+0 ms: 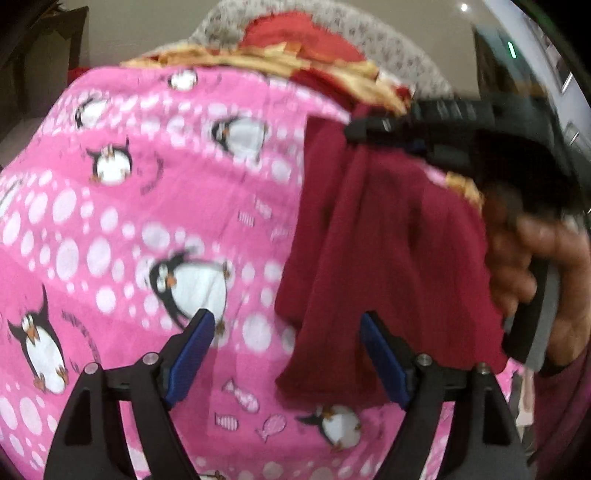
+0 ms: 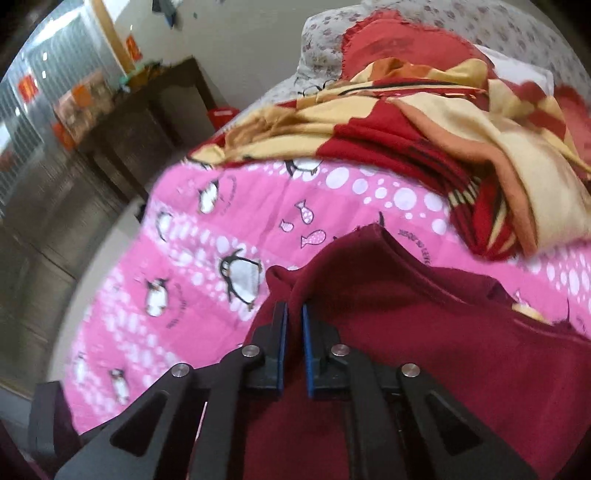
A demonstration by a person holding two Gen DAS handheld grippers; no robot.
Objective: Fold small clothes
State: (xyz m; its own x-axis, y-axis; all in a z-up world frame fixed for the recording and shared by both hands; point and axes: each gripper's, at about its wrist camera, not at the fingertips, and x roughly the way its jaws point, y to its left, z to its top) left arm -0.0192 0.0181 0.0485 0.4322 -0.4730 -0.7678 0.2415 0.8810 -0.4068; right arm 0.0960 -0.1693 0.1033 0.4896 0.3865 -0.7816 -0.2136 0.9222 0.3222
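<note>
Behind your bed (image 2: 122, 295): plain beige wall (image 2: 236, 33) | dark wooden cabinet (image 2: 122, 122) at left | pale floor (image 2: 103, 236)

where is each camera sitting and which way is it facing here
Left wrist: on the left gripper, angled down at the pink penguin blanket; its open fingers show, plus the person's hand holding the right gripper.
Right wrist: on the right gripper, angled down, shut on the maroon garment; only its own fingers show.
Shared: blanket, garment, and the red and cream cloth beyond.
</note>
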